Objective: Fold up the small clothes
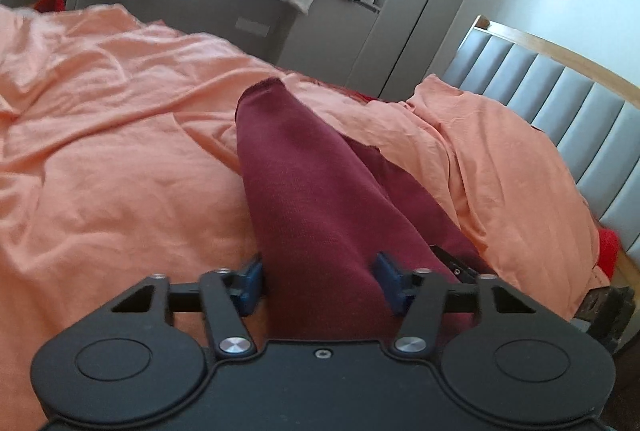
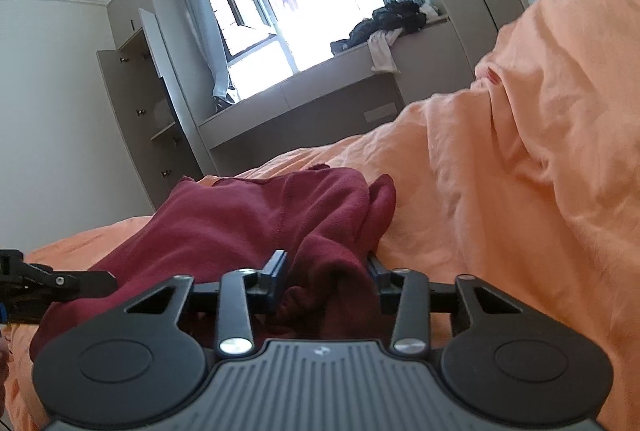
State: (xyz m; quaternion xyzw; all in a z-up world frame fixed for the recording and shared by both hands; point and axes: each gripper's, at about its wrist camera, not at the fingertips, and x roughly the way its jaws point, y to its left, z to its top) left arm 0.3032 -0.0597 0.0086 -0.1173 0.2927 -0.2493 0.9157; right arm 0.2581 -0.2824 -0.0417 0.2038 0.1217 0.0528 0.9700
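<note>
I had both tongs spread wide, cloth lying between the pads of each but not pinched. The maroon knit garment (image 1: 304, 191) lay on the orange bedsheet (image 1: 100, 151), running straight ahead from my left tongs (image 1: 318, 281), its hemmed end farthest from them. At my right tongs (image 2: 326, 281) it bunched in a soft heap (image 2: 260, 219). I judged it light, limp and not slippery; a hem or corner seemed the best hold.
</note>
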